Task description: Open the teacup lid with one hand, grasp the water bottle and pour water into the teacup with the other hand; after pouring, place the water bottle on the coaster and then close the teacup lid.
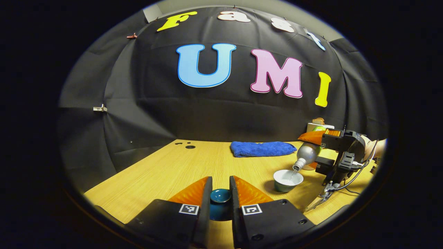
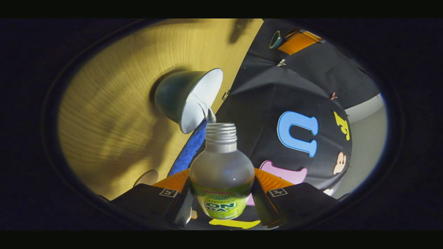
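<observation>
The left tool (image 1: pixel 220 193) is holding the lid (image 1: pixel 220 196) off the teacup (image 1: pixel 288 180) on the tabletop (image 1: pixel 193 166). The right tool (image 2: pixel 221 200) is gripping the tilted bottle (image 2: pixel 221 173), pouring. The coaster placing and lid closing are remaining.

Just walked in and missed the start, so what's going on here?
A person is pouring water with two handheld grippers. The right gripper is clamped on a tilted water bottle, and a thin stream is running from its open neck into the teacup on the wooden table. The left gripper holds the teal lid off to the side, between its fingers. A blue towel lies farther back.
</observation>
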Action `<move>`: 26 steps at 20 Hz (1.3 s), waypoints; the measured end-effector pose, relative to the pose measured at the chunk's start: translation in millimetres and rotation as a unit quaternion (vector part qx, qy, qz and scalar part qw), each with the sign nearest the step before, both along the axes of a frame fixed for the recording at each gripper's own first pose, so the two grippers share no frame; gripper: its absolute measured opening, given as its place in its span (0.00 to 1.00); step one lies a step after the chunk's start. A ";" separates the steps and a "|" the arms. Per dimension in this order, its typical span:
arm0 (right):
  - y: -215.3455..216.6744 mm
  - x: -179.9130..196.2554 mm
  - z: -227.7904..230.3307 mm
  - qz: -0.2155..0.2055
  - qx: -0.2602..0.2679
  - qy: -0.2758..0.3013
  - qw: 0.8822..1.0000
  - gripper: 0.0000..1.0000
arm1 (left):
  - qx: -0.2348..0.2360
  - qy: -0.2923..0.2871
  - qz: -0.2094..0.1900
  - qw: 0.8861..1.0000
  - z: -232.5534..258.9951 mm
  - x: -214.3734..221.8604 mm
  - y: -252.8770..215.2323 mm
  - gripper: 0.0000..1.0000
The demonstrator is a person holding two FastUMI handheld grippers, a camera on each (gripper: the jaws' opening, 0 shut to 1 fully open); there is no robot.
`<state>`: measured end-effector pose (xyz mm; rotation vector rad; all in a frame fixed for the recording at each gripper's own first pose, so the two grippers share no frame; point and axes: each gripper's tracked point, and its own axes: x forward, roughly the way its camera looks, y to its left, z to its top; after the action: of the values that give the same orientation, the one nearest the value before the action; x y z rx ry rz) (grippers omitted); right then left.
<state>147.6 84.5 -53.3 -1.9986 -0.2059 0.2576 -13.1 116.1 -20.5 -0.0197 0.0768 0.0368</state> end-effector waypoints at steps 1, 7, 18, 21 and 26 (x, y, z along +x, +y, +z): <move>0.6 0.6 3.5 0.003 -0.006 -0.005 1.000 0.78 | -0.002 0.000 -0.002 1.000 0.3 -0.8 -0.8 0.31; 4.8 4.0 23.0 0.014 -0.013 -0.023 1.000 0.78 | -0.002 0.001 -0.002 1.000 -0.5 -2.6 -1.0 0.31; 7.1 9.5 40.7 0.029 -0.036 -0.046 0.998 0.78 | -0.007 -0.003 -0.011 1.000 2.3 -4.3 -7.8 0.31; 10.2 10.4 44.9 0.036 -0.049 -0.055 0.997 0.82 | -0.011 -0.003 -0.014 1.000 2.2 -4.9 -9.2 0.31; 16.7 6.5 49.7 0.050 -0.069 -0.073 0.994 0.78 | -0.011 -0.005 -0.013 1.000 2.0 -7.0 -7.9 0.31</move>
<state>154.1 101.3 -3.6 -2.1482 -0.3910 0.1939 -20.2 108.2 -18.5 -0.0401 0.0679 0.0092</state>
